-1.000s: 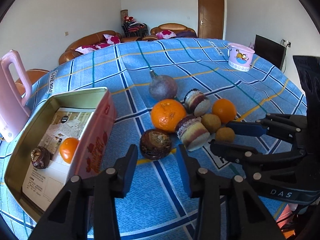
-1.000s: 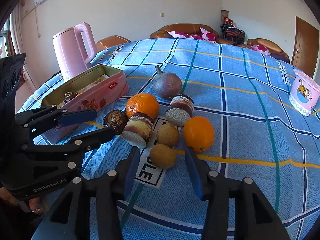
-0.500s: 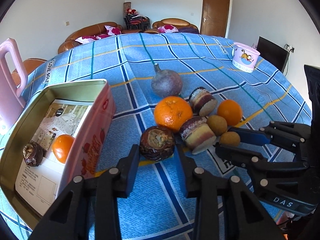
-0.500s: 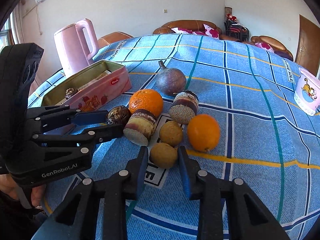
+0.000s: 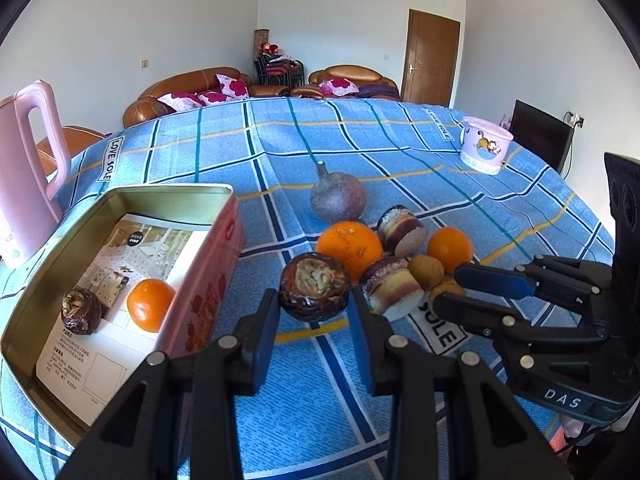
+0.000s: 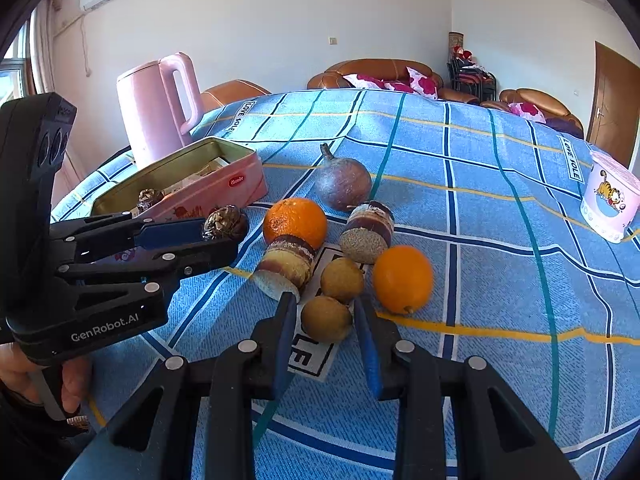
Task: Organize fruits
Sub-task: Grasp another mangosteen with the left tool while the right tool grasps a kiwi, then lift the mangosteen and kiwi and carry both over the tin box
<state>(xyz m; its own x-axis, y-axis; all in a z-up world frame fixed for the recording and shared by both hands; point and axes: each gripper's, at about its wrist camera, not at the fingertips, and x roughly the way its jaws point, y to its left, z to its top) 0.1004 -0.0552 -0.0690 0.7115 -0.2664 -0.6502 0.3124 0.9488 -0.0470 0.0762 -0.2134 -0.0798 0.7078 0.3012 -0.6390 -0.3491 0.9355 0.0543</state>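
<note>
Dark mangosteen [image 5: 314, 287] sits clamped between the left gripper [image 5: 313, 320] pads, just beside the pink tin [image 5: 208, 276]. From the right wrist, the right gripper [image 6: 326, 326] pinches a brown longan [image 6: 326, 319] on the blue tablecloth [image 6: 480, 208].

A blue cloth [image 5: 400, 148] checked with navy, teal and yellow lines covers the desk. Beside the pink tin [image 5: 208, 276] lie bright orange fruits [image 5: 349, 245] and a dark brown one [image 5: 314, 286]. The kettle [image 6: 154, 108] is pink, and the hand-held gripper [image 6: 325, 320] black with blue pads.
</note>
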